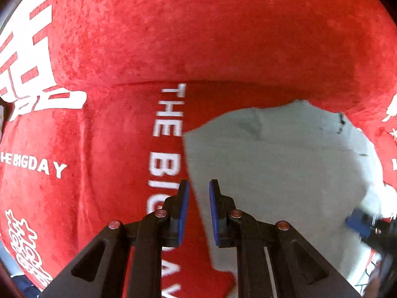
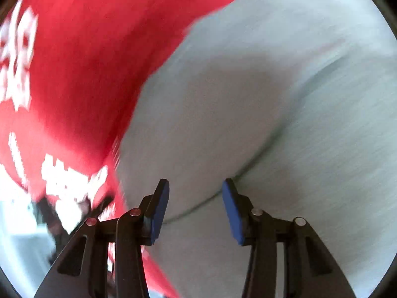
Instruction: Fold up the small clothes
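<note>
A red plush cloth printed with white lettering covers the whole surface. On it lies the grey garment, spread toward the cloth's right side, its left edge running beside the words "THE BIG DAY". It looks thin, light and limp, so it should sag and crease wherever it is lifted; a seam or a corner looks like the best place to pinch. The right gripper hangs wide open just over a curved seam in the garment, holding nothing. The left gripper stands narrowly open and empty at the garment's left edge.
</note>
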The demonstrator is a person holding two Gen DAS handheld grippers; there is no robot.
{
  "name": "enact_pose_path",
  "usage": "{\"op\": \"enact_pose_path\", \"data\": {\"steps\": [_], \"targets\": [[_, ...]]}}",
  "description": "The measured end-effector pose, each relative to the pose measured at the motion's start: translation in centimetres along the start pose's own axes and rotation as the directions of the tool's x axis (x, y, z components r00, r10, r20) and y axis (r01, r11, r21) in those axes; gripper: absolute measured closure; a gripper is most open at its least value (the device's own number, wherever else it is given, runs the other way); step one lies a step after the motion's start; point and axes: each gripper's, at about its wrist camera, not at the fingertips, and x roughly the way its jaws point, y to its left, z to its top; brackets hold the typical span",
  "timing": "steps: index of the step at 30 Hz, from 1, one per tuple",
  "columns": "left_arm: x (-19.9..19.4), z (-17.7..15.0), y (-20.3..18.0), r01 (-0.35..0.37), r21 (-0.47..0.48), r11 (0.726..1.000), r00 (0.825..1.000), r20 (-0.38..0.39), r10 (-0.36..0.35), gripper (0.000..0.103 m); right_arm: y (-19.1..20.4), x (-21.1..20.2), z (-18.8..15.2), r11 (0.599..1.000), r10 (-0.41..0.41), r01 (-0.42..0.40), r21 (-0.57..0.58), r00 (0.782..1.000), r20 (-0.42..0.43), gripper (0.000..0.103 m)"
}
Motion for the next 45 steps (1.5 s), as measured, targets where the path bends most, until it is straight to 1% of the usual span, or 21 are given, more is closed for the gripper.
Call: {"op": "enact_pose_path", "data": {"steps": [3, 5, 6, 7, 10, 11, 14, 15, 16, 18, 20, 21, 22, 23, 27, 30, 35, 36, 38, 40, 45], "targets": [[0.2, -0.7, -2.4, -0.014, 0.028, 1.0, 1.0, -0.013, 0.014, 0.085, -4.0, -2.1, 2.7, 0.991, -0.022, 0.013, 0.13, 0.997, 0.07, 0.054], [1.2, -1.5, -3.5, -0.016, 0.031, 0.999, 0.999, -0.042, 0.017, 0.085, -5.2, -2.4, 4.2, 0.985, 0.001, -0.02, 0.169, 0.994, 0.108, 0.061], [1.9, -1.9, -3.8, -0.016, 0.029, 0.999, 0.999, -0.048, 0.017, 0.085, -5.3, -2.5, 4.6, 0.986, 0.003, -0.022, 0.165, 0.993, 0.116, 0.091], [2.3, -2.3, -4.1, -0.022, 0.027, 0.999, 0.998, -0.056, 0.024, 0.085, -5.3, -2.5, 5.0, 0.988, -0.003, -0.014, 0.152, 0.994, 0.112, 0.095], [2.5, -3.2, -4.5, -0.047, 0.035, 0.998, 0.998, -0.03, 0.048, 0.085, -5.5, -2.7, 4.8, 0.994, -0.038, 0.026, 0.111, 0.994, 0.103, 0.096], [2.5, -3.3, -4.6, -0.053, 0.042, 0.998, 0.998, -0.027, 0.054, 0.085, -6.6, -3.6, 4.7, 0.993, -0.055, 0.044, 0.11, 0.994, 0.093, 0.096], [2.5, -3.4, -5.2, -0.075, 0.063, 0.995, 0.997, -0.03, 0.077, 0.085, -7.9, -3.6, 4.2, 0.988, -0.028, 0.016, 0.155, 0.997, 0.077, 0.097], [2.4, -3.3, -5.4, -0.086, 0.068, 0.994, 0.995, -0.035, 0.088, 0.085, -9.4, -5.2, 4.8, 0.988, -0.03, 0.017, 0.156, 0.996, 0.078, 0.096], [2.4, -3.4, -5.6, -0.094, 0.068, 0.993, 0.995, -0.039, 0.097, 0.085, -9.4, -5.6, 4.7, 0.988, -0.035, 0.023, 0.151, 0.996, 0.077, 0.092], [2.0, -3.4, -6.1, -0.109, 0.067, 0.992, 0.993, -0.046, 0.112, 0.085, -10.1, -6.9, 4.2, 0.989, -0.039, 0.03, 0.144, 0.998, 0.059, 0.092], [1.5, -3.6, -6.7, -0.115, 0.067, 0.991, 0.992, -0.052, 0.118, 0.085, -10.7, -7.9, 3.8, 0.99, -0.033, 0.027, 0.138, 0.999, 0.041, 0.083], [1.1, -3.8, -7.3, -0.112, 0.069, 0.991, 0.992, -0.057, 0.116, 0.085, -10.9, -8.6, 3.6, 0.991, -0.036, 0.031, 0.132, 0.999, 0.035, 0.068], [0.8, -4.0, -7.9, -0.106, 0.071, 0.992, 0.992, -0.066, 0.111, 0.085, -10.7, -8.7, 3.5, 0.991, -0.041, 0.036, 0.127, 0.999, 0.034, 0.048], [0.5, -4.1, -8.4, -0.102, 0.074, 0.992, 0.992, -0.069, 0.107, 0.085, -11.0, -9.5, 3.0, 0.992, -0.046, 0.041, 0.116, 0.998, 0.036, 0.043], [-0.8, -4.9, -11.1, -0.085, 0.093, 0.992, 0.994, -0.068, 0.091, 0.085, -11.4, -11.3, 1.7, 0.997, -0.053, 0.051, 0.066, 0.998, 0.02, 0.04], [-1.2, -5.4, -13.4, -0.056, 0.111, 0.992, 0.993, -0.098, 0.067, 0.085, -11.4, -11.7, 1.2, 0.998, -0.058, 0.058, 0.035, 0.998, 0.008, 0.031], [-1.7, -6.1, -16.9, -0.043, 0.157, 0.987, 0.994, -0.089, 0.057, 0.084, -11.8, -12.0, 0.7, 0.999, -0.046, 0.046, 0.007, 0.999, -0.002, 0.025], [-1.7, -6.2, -17.6, -0.041, 0.165, 0.985, 0.994, -0.09, 0.056, 0.06, -12.2, -12.2, 0.7, 0.999, -0.038, 0.038, 0.008, 0.999, -0.001, 0.024], [-1.6, -6.5, -18.9, -0.045, 0.174, 0.984, 0.992, -0.107, 0.064, 0.001, -12.9, -12.5, 0.8, 1.0, -0.021, 0.021, 0.014, 1.0, -0.002, 0.024], [-2.1, -6.9, -20.4, -0.055, 0.185, 0.981, 0.994, -0.083, 0.072, 0.001, -13.4, -12.6, 1.0, 1.0, -0.018, 0.018, 0.019, 1.0, -0.001, 0.024], [-1.6, -7.3, -23.0, -0.036, 0.183, 0.982, 0.993, -0.108, 0.057, 0.001, -15.7, -13.9, 1.5, 0.999, -0.019, 0.019, 0.049, 1.0, 0.011, 0.024]]}}
